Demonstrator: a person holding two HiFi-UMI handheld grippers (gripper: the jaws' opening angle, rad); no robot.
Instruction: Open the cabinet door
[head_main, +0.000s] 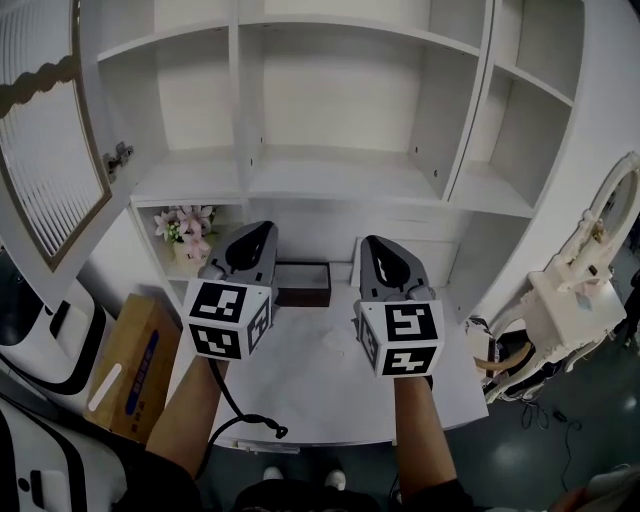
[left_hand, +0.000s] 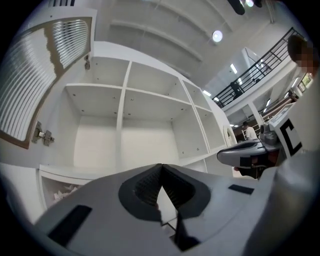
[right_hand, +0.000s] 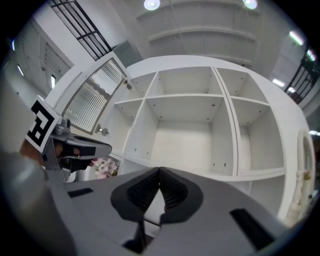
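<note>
At L edge, cabinet door (head_main: 45, 150) cropped

Left tongs (head_main: 266, 230): grey moulded shell, rounded nose, black rectangular slots on top. Black ribbed pads (left_hand: 149, 187) sit in dark oval recess.
Right tongs (head_main: 370, 243): same grey shell, same black ribbed pads.
Each carries 1 white cube with black square markers: left cube (head_main: 228, 318), right cube (head_main: 402, 338).
Black cable (head_main: 238, 415) loops from left unit.
Forearms (head_main: 186, 405) bare; dark garment (head_main: 300, 496) at bottom edge.
</note>
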